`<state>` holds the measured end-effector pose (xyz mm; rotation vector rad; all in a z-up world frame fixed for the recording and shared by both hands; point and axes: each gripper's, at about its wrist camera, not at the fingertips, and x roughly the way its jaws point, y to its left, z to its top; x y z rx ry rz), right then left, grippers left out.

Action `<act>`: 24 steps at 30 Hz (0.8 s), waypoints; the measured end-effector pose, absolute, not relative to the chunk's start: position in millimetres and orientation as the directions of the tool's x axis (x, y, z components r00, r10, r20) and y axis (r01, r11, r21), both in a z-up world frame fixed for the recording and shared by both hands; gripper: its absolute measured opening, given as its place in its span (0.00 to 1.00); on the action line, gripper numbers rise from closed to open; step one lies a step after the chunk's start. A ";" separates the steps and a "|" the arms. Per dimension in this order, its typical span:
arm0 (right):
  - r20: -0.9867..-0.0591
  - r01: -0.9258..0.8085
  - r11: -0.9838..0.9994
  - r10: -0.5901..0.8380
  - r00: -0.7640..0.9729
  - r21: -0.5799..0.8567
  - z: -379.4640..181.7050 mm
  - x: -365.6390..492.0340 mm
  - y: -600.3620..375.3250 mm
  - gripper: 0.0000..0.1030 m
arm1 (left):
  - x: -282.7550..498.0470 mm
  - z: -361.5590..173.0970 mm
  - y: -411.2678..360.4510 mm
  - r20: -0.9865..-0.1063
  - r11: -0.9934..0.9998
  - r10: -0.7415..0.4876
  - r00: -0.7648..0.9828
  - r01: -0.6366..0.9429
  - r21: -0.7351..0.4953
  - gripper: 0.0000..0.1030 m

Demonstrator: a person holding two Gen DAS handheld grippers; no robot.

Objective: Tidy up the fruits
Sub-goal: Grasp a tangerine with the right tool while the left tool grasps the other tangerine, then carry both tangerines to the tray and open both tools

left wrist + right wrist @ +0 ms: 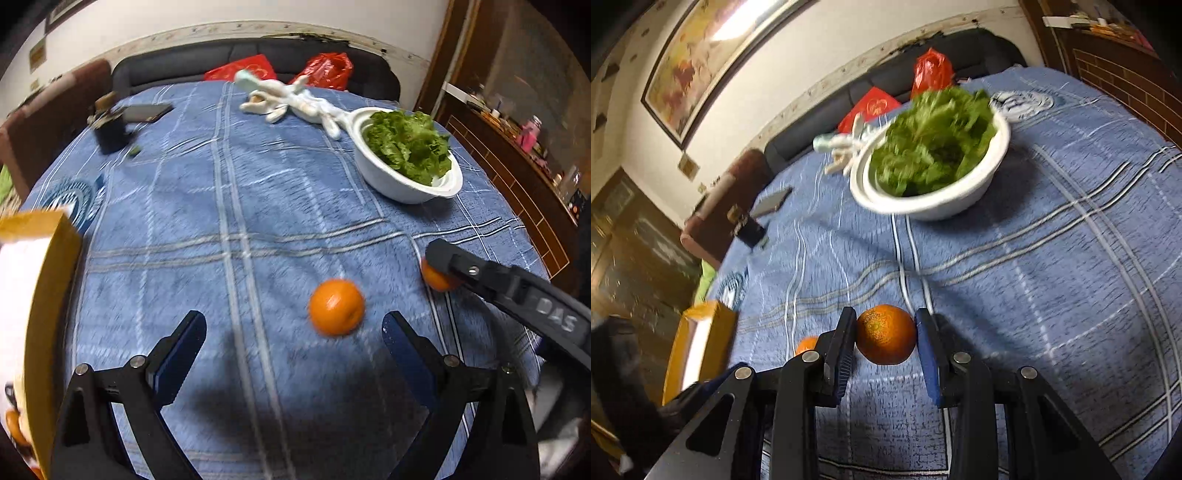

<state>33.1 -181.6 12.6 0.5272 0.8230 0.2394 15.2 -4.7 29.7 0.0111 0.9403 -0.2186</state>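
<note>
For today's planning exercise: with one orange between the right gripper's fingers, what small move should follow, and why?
Probably lift the right gripper slightly: its jaws sit against the round orange fruit, which seems low over the blue checked tablecloth. The yellow cardboard box waits at left.

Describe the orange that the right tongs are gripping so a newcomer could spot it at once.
Start at the white bowl of greens on the blue plaid tablecloth and come toward the near edge. Two oranges lie there; this orange sits pinched between the right tongs, while the other orange lies free on the cloth ahead of the open left tongs.
</note>
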 end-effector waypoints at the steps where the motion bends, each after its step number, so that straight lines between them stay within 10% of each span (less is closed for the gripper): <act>1: -0.628 0.005 0.844 0.396 0.670 0.537 14.3 33.7 -183.4 0.34 | 19.0 27.3 -11.2 -0.804 0.977 -0.173 0.569 0.203 -0.067 0.93; 4: -0.625 0.024 0.832 0.398 0.671 0.555 13.5 34.8 -188.5 0.34 | 25.4 15.1 -27.0 -0.819 0.971 -0.160 0.552 0.238 -0.030 0.86; 7: -0.634 0.038 0.834 0.387 0.670 0.550 13.1 36.1 -189.2 0.35 | 20.0 7.5 -38.8 -0.809 0.967 -0.100 0.579 0.248 0.057 0.33; 17: -0.602 -0.065 0.887 0.363 0.711 0.457 35.2 21.2 -160.9 0.35 | -35.0 55.1 76.9 -0.762 0.926 -0.368 0.532 0.133 -0.354 0.33; 24: -0.601 -0.207 0.900 0.412 0.685 0.383 53.2 2.1 -99.8 0.35 | -87.2 98.1 231.8 -0.753 0.968 -0.139 0.644 -0.073 -0.241 0.34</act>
